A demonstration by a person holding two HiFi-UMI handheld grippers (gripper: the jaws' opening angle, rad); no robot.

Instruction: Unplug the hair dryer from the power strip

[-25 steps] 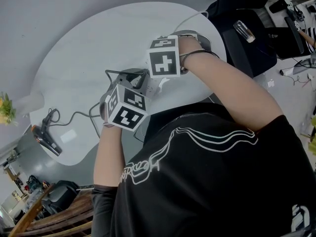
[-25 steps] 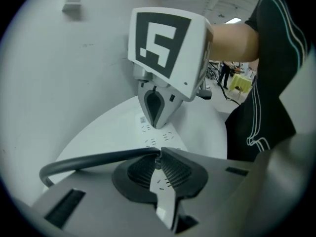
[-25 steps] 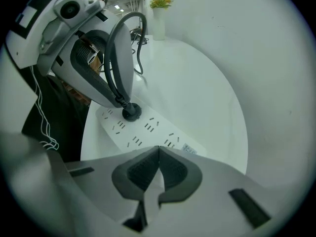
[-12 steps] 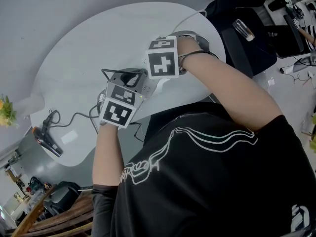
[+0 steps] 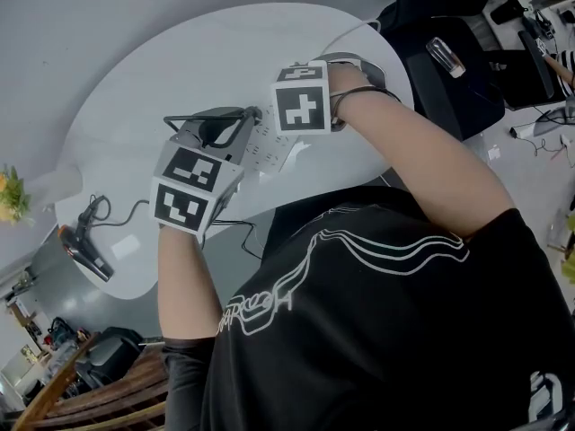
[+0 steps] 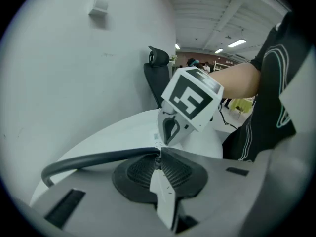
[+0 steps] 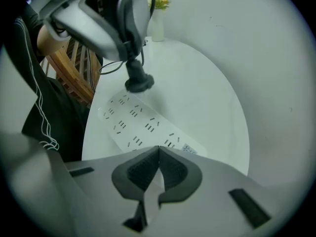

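Unplugging looks done. My left tongs point(image 6: 159, 153) clamp the cord point(image 6: 98, 158), and the plug point(image 7: 138, 82) hangs clear above the strip point(image 7: 143, 125). My right tongs point(image 7: 158, 149), closed and empty, sit at the strip's end. The dryer point(image 5: 87, 257) lies well apart on the tabletop point(image 5: 180, 70).

One desk point(image 5: 126, 79) bears one white power strip point(image 5: 266, 147), one black hair dryer point(image 5: 87, 257) and one vase point(image 7: 157, 29). Over the desk hang one black plug point(image 7: 138, 82) and two grippers, the left gripper point(image 6: 159, 154) and the right gripper point(image 7: 158, 149).
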